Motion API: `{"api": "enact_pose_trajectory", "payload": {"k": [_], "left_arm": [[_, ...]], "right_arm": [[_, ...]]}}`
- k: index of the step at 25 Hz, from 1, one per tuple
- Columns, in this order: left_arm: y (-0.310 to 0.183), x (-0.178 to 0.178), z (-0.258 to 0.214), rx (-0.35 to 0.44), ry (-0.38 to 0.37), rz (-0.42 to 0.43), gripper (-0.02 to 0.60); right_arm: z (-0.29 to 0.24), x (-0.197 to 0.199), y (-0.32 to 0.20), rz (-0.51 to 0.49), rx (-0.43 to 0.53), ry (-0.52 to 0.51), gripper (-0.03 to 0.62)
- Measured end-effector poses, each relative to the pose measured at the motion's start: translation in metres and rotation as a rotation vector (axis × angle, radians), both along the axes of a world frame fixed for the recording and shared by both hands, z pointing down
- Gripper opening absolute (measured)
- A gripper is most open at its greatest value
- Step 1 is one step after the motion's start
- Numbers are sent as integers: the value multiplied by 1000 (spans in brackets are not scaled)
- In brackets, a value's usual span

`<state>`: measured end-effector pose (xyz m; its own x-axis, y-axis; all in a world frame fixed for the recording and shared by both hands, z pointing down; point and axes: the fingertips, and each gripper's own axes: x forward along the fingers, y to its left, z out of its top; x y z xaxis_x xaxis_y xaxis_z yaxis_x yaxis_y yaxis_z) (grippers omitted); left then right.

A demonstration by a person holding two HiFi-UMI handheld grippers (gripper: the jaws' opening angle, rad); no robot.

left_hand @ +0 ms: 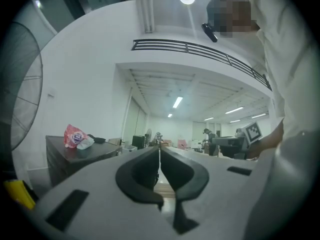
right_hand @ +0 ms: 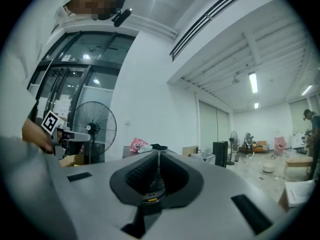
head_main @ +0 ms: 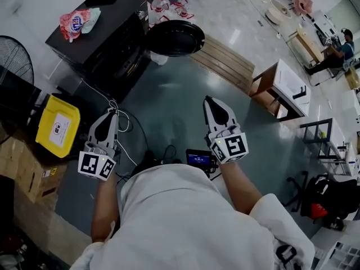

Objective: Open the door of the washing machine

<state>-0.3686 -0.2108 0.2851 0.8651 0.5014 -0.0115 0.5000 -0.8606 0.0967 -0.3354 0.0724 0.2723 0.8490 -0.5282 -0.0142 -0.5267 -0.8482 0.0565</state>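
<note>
Left gripper (head_main: 113, 113) and right gripper (head_main: 207, 99) were held level, closed and empty, well apart from the washing machine (head_main: 107, 44).
The left gripper's fingers (left_hand: 142, 171) were pressed together with nothing between them, and the right gripper's met the same way. Both pointed across the grey floor (head_main: 169, 111) toward the dark machine at the upper left of the head view. A pink bag (head_main: 76, 22) lay on its top, and its round door (head_main: 174, 37) stood swung out at the front corner. A yellow box (head_main: 58, 125) sat left of the left gripper, near a fan (head_main: 14, 58).
</note>
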Motion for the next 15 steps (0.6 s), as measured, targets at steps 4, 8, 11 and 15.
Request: {"api": "enact_pose_trajectory", "payload": {"k": [4, 8, 11, 15], "left_arm": [[35, -17, 1, 1, -9, 10, 15], [84, -35, 4, 3, -17, 42, 15], [107, -45, 16, 4, -41, 42, 15], [115, -56, 31, -26, -75, 19, 15]], "right_arm": [[-9, -21, 30, -15, -3, 33, 38], [15, -42, 76, 14, 18, -17, 37], [35, -51, 99, 50, 43, -53, 37], [35, -68, 106, 24, 72, -41, 37]]}}
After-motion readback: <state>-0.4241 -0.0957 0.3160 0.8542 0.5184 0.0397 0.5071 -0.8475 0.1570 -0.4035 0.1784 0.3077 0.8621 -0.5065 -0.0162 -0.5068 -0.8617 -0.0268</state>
